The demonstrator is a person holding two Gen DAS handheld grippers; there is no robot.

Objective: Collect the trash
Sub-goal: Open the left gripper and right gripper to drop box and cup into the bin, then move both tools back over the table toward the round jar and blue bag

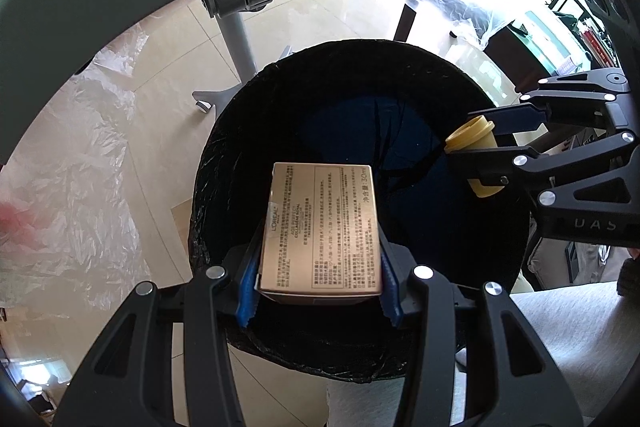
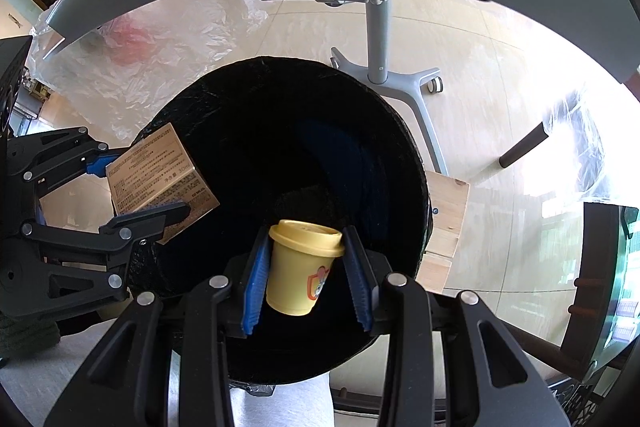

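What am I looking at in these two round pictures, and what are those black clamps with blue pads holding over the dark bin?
Each picture comes from a fisheye camera on a hand-held gripper, looking forward along its jaws; a person carries one in each hand. In the left wrist view, the left gripper is clamped on a gold cosmetics box, with the right gripper visible to one side. In the right wrist view, that right gripper pinches a small yellow lidded cup. Both items hang over the open mouth of a bin lined with a black bag, standing on a tiled floor beside a table's grey leg.
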